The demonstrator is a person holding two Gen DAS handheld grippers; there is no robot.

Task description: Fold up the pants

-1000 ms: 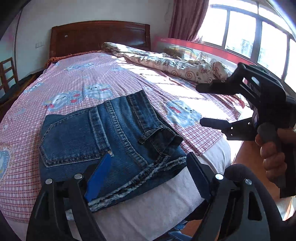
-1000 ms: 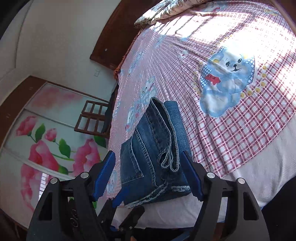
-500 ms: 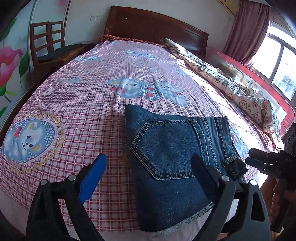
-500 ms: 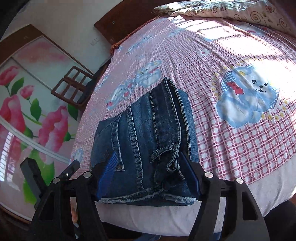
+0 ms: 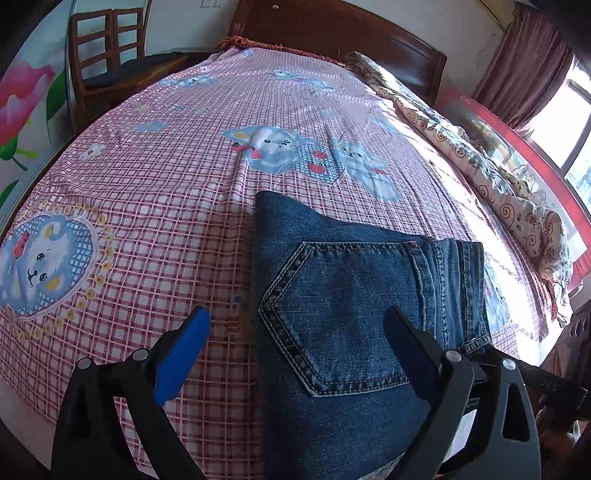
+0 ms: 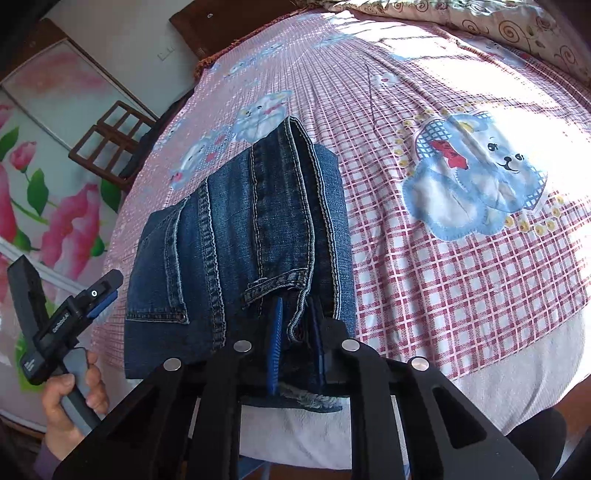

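Note:
Folded blue jeans (image 5: 343, 306) lie near the foot edge of the bed, back pocket up. My left gripper (image 5: 295, 325) is open, its fingers straddling the jeans' left edge, just above the fabric. My right gripper (image 6: 297, 325) is shut on the jeans' (image 6: 258, 221) near edge at the waistband and frayed hem layers. The left gripper also shows in the right wrist view (image 6: 101, 288), held by a hand at the left. The right gripper's body shows at the left wrist view's right edge (image 5: 561, 384).
The bed has a pink checked sheet (image 5: 155, 192) with bear prints. A rolled quilt (image 5: 491, 173) lies along the window side. A wooden headboard (image 5: 332, 33) and a wooden chair (image 5: 107, 55) stand at the far end. The white mattress side (image 6: 461, 398) drops off at the foot.
My left gripper swung from the jeans' right side to their left edge and stays open. My right gripper moved in and shut on the jeans' near edge.

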